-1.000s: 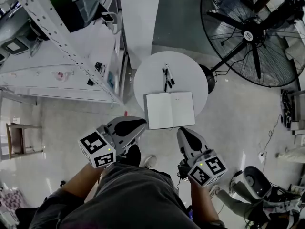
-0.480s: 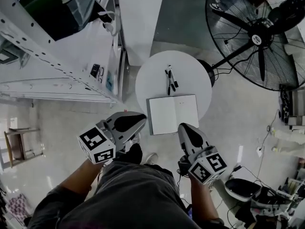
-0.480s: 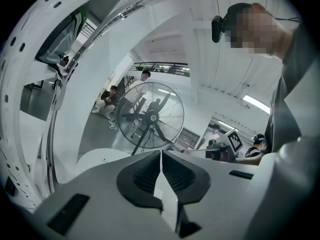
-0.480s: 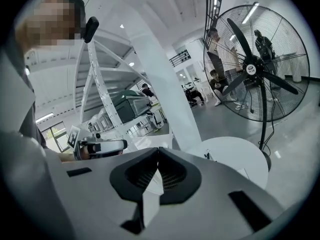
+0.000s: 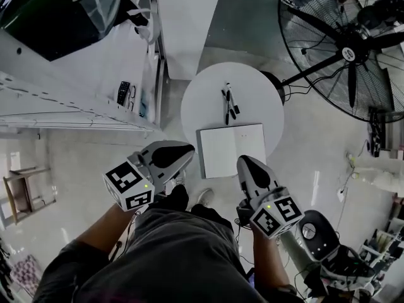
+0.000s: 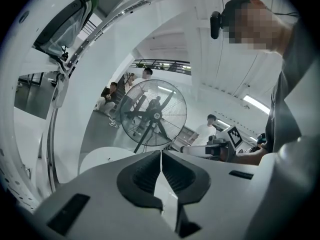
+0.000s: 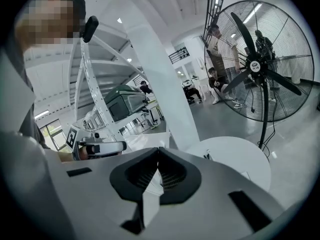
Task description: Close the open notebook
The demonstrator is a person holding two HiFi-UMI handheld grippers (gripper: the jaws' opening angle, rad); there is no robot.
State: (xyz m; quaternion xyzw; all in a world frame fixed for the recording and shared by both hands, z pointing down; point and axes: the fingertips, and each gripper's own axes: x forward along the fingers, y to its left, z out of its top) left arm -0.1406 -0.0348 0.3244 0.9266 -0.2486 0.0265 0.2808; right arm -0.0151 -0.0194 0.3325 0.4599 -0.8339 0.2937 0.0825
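From the head view, the notebook (image 5: pixel 232 149) lies open and flat on the near part of a small round table (image 5: pixel 208 100), both pages blank side up. Its near edge reaches past the table's rim toward me. Two pens (image 5: pixel 228 104) lie beyond it near the middle of the table, apart from the pages. A big standing fan (image 5: pixel 351 43) is on the floor past the table to the right, and a white shelf rack (image 5: pixel 76 109) runs along the left. My left gripper (image 5: pixel 189 149) points at the notebook's near left corner and my right gripper (image 5: pixel 242 161) at its near right part. Both are on my side of the book, and I see no contact with it.

In the left gripper view, my left gripper (image 6: pixel 161 154) has its jaws pressed together tip to tip with nothing pinched between them. Past them I see part of the table (image 6: pixel 102 159), the fan (image 6: pixel 154 115) behind it, and my right gripper (image 6: pixel 215 148) off to the right. The notebook is hidden behind the jaws here.

In the right gripper view, my right gripper (image 7: pixel 158 151) is likewise closed and empty, its tips meeting. The table (image 7: pixel 240 159) is ahead to the right with the pens (image 7: pixel 206 157) just visible, the fan (image 7: pixel 260 64) is beyond, and my left gripper (image 7: pixel 100 147) is at the left.
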